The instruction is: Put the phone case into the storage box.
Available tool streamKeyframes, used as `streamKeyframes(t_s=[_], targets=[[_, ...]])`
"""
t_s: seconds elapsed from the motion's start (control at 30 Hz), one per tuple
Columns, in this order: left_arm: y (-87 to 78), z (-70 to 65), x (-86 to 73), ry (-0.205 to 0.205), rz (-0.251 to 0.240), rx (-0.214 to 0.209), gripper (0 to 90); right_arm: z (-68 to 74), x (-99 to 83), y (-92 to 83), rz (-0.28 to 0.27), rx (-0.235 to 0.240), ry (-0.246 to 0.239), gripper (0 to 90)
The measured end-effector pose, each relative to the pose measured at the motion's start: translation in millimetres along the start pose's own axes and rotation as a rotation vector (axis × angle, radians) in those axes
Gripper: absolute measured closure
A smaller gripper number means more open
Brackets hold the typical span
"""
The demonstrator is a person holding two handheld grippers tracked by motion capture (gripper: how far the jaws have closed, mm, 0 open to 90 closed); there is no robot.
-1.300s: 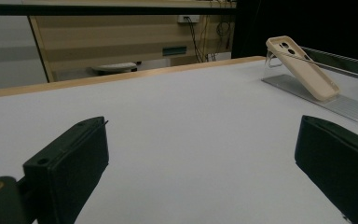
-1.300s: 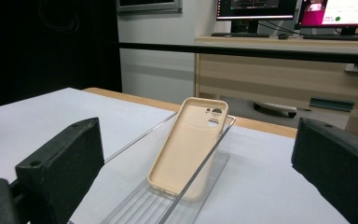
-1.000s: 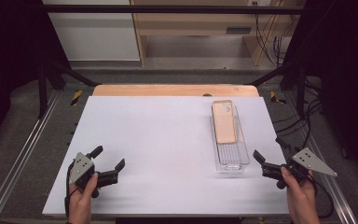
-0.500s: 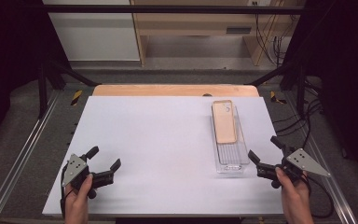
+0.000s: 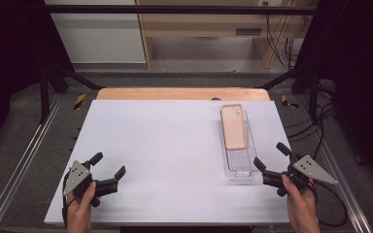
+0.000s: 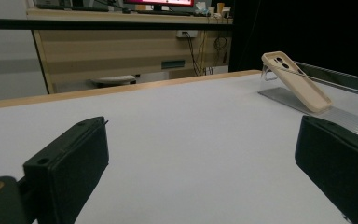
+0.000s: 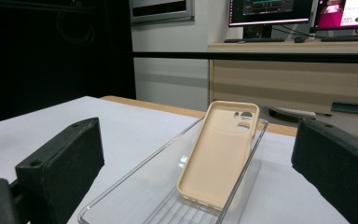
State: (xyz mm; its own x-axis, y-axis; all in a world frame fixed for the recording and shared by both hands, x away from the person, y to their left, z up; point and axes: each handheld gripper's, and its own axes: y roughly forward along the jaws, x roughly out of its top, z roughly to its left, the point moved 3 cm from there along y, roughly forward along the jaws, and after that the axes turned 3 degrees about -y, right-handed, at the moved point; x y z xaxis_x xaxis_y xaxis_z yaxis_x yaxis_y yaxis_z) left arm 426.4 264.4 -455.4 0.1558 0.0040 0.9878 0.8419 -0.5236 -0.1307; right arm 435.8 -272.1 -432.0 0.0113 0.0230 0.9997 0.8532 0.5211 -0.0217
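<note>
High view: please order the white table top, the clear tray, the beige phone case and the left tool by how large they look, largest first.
1. White table top.
2. Clear tray.
3. Beige phone case and left tool: they look about alike here, and the tool's height above the table is unclear, so I do not rank them.

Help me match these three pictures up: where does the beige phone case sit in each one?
High view: the phone case lies right of centre, in the far end of the clear tray.
Left gripper view: phone case upper right, tilted.
Right gripper view: phone case centre.
Shared landmark: the tray.
</note>
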Motion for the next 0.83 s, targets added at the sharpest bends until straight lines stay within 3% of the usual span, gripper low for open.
streamKeyframes(t_s=[0.2, 0.6, 0.83], targets=[[-0.4, -0.7, 0.9, 0.004, -0.013, -0.012, 2.5, 3.0, -4.9, 4.0, 0.006, 0.008, 0.000, 2.5], [-2.2, -2.7, 0.4, 0.002, -0.026, -0.032, 2.5, 12.8, -17.9, 10.7, 0.025, 0.068, -0.035, 2.5], [0.4, -3.7, -0.9, 0.007, -0.011, -0.037, 2.5, 4.6, -28.2, 4.2, 0.060, 0.038, -0.056, 2.5]])
